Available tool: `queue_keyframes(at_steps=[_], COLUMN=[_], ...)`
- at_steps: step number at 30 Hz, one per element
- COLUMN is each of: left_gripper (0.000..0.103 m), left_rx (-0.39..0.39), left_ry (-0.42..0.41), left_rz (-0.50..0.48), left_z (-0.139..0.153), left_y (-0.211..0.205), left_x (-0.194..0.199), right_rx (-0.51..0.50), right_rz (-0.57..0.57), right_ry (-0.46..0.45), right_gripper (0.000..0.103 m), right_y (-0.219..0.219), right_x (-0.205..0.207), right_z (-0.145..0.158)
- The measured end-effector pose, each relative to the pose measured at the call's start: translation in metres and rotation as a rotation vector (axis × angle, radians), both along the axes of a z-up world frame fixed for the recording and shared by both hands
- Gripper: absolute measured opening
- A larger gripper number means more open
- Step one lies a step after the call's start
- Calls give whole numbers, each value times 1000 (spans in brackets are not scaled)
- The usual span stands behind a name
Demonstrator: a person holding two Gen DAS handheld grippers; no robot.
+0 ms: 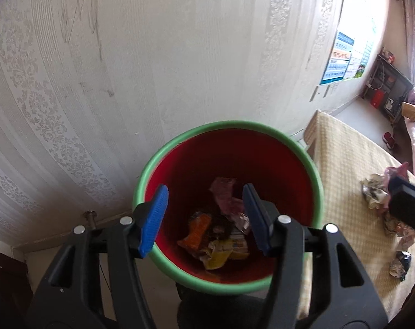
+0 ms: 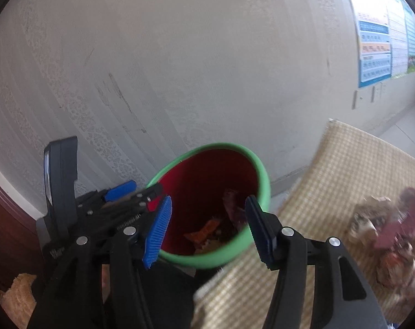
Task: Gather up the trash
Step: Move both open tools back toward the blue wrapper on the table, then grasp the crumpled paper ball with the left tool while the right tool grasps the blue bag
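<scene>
The left gripper (image 1: 204, 216) gaped empty above the bin (image 1: 180, 142), whose mouth faced up at it, wrappers (image 1: 221, 235) lying below. The right gripper (image 2: 207, 230) also stood open, empty. Only its view showed the bin tilted; crumpled trash (image 2: 386, 235) lay to its right on the bed (image 2: 344, 159).

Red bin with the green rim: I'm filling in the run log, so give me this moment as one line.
left gripper: open, empty, over red bin | right gripper: open, empty | wrappers: in bin | crumpled trash: on checked cloth
</scene>
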State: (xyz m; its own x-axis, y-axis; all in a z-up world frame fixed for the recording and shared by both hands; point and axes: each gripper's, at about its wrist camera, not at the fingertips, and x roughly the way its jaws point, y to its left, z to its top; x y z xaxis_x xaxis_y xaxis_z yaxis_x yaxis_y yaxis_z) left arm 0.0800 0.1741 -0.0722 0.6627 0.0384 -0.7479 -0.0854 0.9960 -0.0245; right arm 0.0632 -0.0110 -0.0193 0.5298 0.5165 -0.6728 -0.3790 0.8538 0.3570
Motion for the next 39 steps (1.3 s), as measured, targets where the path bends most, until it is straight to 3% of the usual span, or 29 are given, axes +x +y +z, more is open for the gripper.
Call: queue_keyframes(at_steps=[10, 13, 17, 21, 25, 28, 33, 39], left_gripper=[54, 55, 58, 63, 66, 67, 67, 67], left_rx=[-14, -10, 4, 13, 9, -7, -23, -2], left_ry=[11, 26, 45, 64, 69, 81, 122, 191], left_rz=[-124, -166, -224, -292, -371, -441, -534, -551], left_z=[11, 10, 8, 7, 10, 9, -2, -29], left_y=[-64, -85, -114, -146, -183, -218, -278, -325], left_x=[-32, -38, -43, -45, -46, -45, -37, -21], right_rx=[-160, -252, -347, -390, -337, -292, -188, -77], right_rz=[-205, -273, -306, -327, -326, -324, -361, -438], right_ry=[1, 35, 109, 166, 214, 245, 213, 193], right_gripper=[63, 70, 70, 73, 73, 57, 43, 42], right_y=[-100, -138, -178, -203, -214, -222, -238, -265], right_x=[-78, -91, -102, -105, -108, -111, -121, -139], right_z=[-7, -21, -48, -76, -97, -106, -91, -73])
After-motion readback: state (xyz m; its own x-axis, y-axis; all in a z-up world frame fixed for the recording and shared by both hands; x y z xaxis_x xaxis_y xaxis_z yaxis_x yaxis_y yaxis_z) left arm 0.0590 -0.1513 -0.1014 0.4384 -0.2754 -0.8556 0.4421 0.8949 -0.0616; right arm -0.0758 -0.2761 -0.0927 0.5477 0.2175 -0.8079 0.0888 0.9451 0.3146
